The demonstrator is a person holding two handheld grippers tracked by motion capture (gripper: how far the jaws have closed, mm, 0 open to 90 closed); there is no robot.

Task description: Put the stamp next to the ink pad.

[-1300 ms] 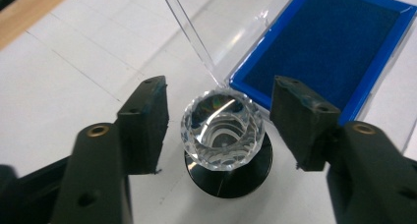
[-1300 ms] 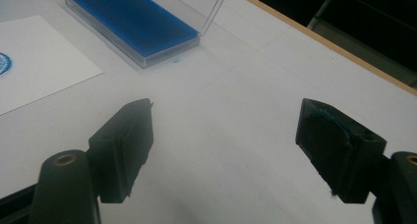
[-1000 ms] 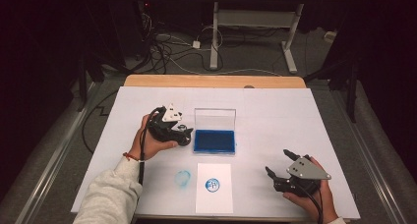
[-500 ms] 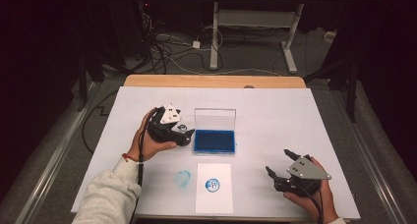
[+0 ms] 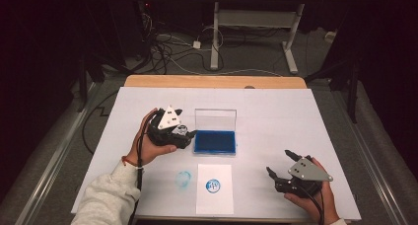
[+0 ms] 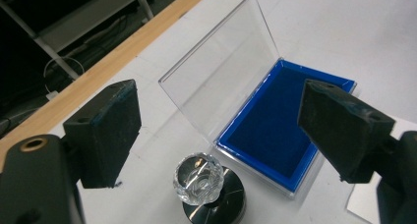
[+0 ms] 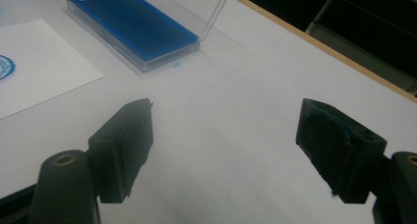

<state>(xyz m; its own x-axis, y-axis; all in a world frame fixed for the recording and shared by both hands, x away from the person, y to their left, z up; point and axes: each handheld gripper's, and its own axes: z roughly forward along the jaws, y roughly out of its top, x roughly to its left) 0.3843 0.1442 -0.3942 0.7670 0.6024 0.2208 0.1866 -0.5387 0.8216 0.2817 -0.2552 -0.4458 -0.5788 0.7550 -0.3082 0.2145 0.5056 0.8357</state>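
high view: left gripper (image 5: pixel 185 131) held in the person's left hand (image 5: pixel 148 146), just left of the ink pad case (image 5: pixel 215 141); its jaws have just been opening and now stand wide apart, nothing pressed between the pads; grey three-cornered plate on top of it, cable trailing back along the sleeve (image 5: pixel 106 200); right gripper (image 5: pixel 281 163) held low at the near right of the white table (image 5: pixel 276 111), well apart from the case, jaws spread, nothing between them.

left gripper view: stamp (image 6: pixel 201 182) stands upright on the table below and between the two black jaws, free of both pads; it has a clear faceted knob on a dark round base; it sits just beside the near corner of the ink pad case (image 6: pixel 275 126); case is ahead of the jaws and toward the right one, blue pad exposed, clear lid (image 6: pixel 216 81) tilted up and open behind it.

right gripper view: jaws apart over bare white table; blue smears on the right pad (image 7: pixel 329 135); ink pad case (image 7: pixel 133 27) far ahead and to the left of the jaws; edge of a white sheet (image 7: pixel 44 67) to the left of the left jaw, part of a blue round print at its margin.

high view again: white sheet (image 5: pixel 215 188) with a round blue print lies near of the case, between the two grippers; a faint blue ring mark (image 5: pixel 184 178) on the table just left of the sheet, near of the left gripper.
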